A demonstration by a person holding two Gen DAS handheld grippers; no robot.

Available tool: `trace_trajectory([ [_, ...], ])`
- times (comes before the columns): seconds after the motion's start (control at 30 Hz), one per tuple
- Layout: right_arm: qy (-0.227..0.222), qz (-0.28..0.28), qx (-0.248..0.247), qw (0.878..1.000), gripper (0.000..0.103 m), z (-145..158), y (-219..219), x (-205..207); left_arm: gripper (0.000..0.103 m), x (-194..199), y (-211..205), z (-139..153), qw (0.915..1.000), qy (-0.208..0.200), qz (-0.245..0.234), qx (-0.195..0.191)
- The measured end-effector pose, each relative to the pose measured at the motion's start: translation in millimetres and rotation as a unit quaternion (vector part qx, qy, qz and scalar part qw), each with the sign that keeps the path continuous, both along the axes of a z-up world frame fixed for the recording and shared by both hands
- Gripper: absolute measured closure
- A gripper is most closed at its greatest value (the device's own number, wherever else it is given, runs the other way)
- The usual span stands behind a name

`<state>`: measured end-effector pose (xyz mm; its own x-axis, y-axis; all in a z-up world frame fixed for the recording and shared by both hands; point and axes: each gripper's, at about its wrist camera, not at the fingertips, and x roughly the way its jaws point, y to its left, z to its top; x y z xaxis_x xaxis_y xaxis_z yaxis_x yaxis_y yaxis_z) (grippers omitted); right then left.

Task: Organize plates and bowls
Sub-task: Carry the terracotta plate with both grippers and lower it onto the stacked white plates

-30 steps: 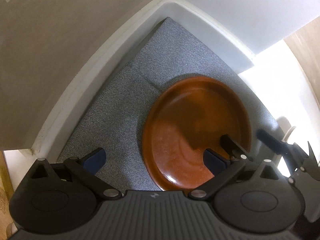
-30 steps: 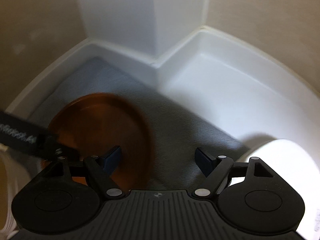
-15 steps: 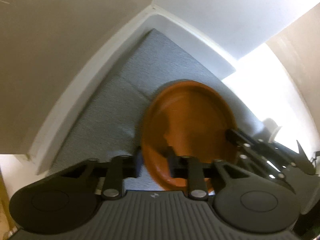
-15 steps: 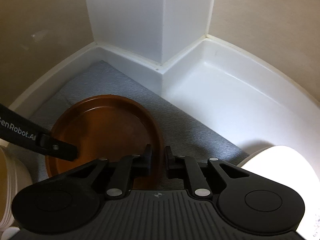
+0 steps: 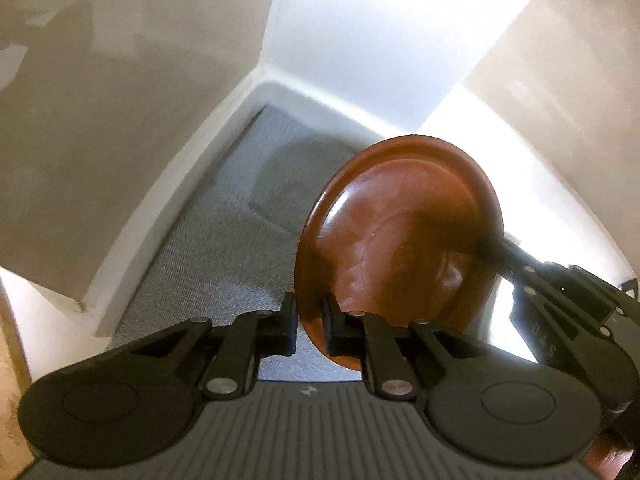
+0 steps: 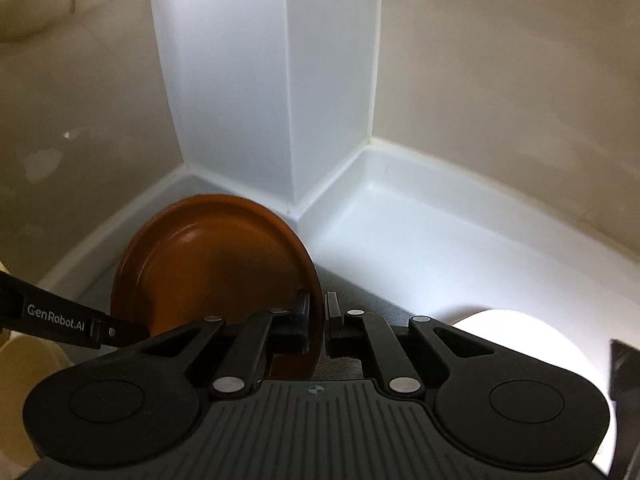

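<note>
The brown plate (image 5: 396, 236) hangs between the 2 tools, clear of the grey mat (image 5: 224, 248) that lines the white shelf corner (image 6: 420, 216), and tilts up on edge. The left tool (image 5: 310, 326) pinches the plate's near rim; its jaws are closing the last little way, and the rim fills the narrow gap between the pads. The right tool (image 6: 318, 324) is clamped on the opposite rim, its jaws drawn almost together with only the thin lip between them. From each camera the plate spreads forward and away from the fingertips, with the other tool reaching in from the far side, so neither hand is nearer: they share the load across the plate's width. Whatever move comes next likely depends on both hands travelling together, or the rim could twist out of 1 grip. A white dish (image 6: 516, 340) sits low on the right, and a cream bowl (image 6: 24, 364) at the left edge.
</note>
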<state>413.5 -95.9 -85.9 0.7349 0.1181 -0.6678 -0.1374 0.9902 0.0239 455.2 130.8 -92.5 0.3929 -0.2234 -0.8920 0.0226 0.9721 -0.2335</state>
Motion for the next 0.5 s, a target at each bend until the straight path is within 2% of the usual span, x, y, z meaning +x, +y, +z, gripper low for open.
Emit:
trace_trajectory([
  [0.23,-0.049,-0.020,0.004,0.999,0.096,35,-8,-43,0.089,-27,-11,32,0.9988,-0.040,-0.028,-0.008],
  [0.5,-0.077,-0.078,-0.001,0.994,0.096,56,-34,-110,0.089,-59,-45,54,0.9926,-0.060,-0.104,-0.013],
])
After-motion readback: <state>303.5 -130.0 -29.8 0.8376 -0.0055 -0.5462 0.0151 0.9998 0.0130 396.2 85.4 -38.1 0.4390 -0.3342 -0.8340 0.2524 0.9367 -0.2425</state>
